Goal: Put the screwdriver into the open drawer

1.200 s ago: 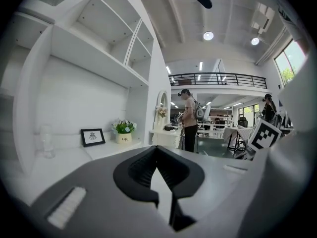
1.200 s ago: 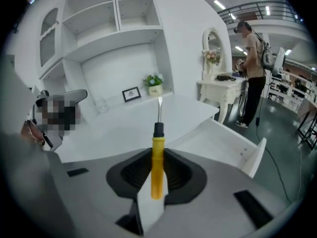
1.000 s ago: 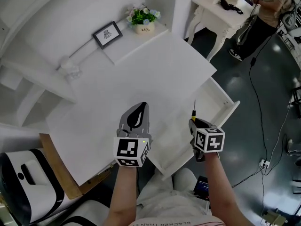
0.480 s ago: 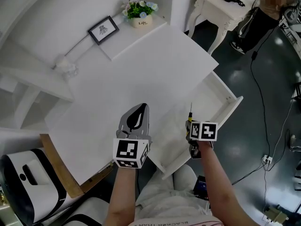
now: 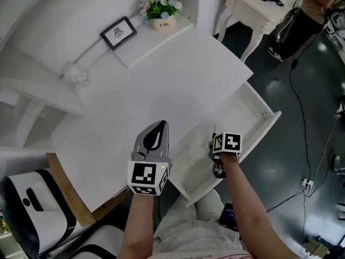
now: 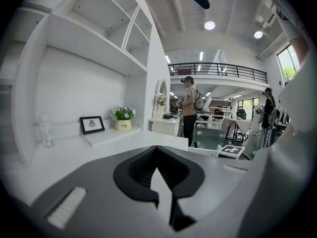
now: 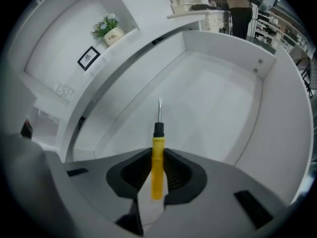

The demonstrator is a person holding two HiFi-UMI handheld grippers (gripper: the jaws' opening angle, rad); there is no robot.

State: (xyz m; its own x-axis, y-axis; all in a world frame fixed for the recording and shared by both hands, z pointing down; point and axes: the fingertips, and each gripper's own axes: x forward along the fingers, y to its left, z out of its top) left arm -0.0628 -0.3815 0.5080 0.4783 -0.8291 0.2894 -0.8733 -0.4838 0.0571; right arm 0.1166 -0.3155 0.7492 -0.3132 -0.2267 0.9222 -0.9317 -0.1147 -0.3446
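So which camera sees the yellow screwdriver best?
The right gripper view: the screwdriver sits centre frame, yellow handle pinched in the right claw, tip over the open drawer. The head view shows only a sliver of it; the left gripper view shows none.

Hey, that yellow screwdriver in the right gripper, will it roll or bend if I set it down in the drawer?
Probably stiff: the screwdriver stands straight out past the right gripper with no sag. Its handle looks round and smooth, so it may roll on the flat drawer floor. It is slim, so likely light.
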